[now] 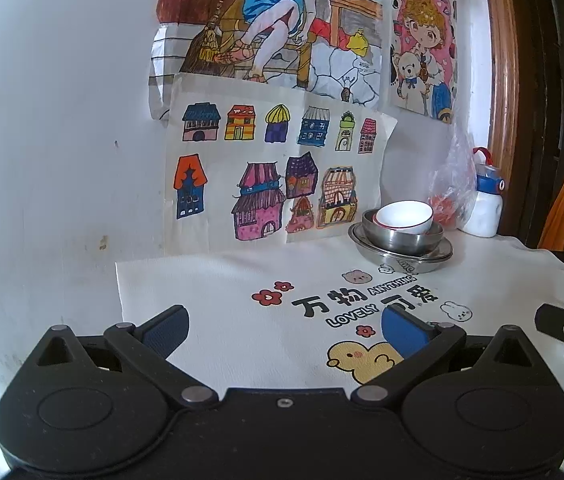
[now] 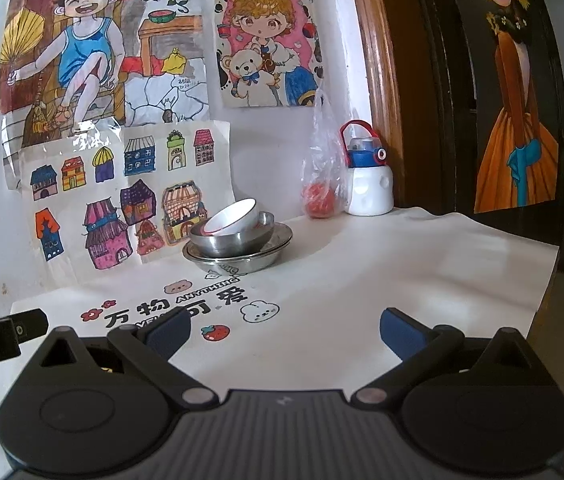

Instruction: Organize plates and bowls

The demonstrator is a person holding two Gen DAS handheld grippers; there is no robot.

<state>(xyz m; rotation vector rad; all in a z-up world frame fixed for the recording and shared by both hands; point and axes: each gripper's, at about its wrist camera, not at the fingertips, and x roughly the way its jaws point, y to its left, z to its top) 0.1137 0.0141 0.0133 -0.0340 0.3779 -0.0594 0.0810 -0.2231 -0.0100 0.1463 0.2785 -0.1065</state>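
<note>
Steel and ceramic make up the stack: a white bowl [image 2: 238, 216] lies tilted inside a steel bowl [image 2: 232, 240], which sits on steel plates [image 2: 242, 258]. In the right wrist view the stack stands at mid-frame, left of centre, on the far part of a printed cloth [image 2: 361, 280], close to the drawings [image 2: 122, 184] taped to the wall; in the left wrist view it appears right of centre, with the white bowl [image 1: 403, 218] again leaning in the steel bowl [image 1: 401, 238] above the plates [image 1: 401, 258]. A plastic bag [image 2: 321, 168] and a bottle [image 2: 367, 176] stand just beside the stack, toward the right of the frame. Risk, as a judgement: the white bowl is not seated level, so a nudge to the steel bowl or a lift of the whole stack could let it slide or tip out; smooth steel rims may also slip between the pads, and a wide reach could brush the bag or bottle. Left gripper [image 1: 285, 330]: jaws spread wide, nothing between them, held over the near cloth, well apart from the stack. Right gripper [image 2: 285, 330]: likewise wide, empty, touching nothing visible, also well short of the stack. Each gripper's edge shows at the side of the other's view.
</note>
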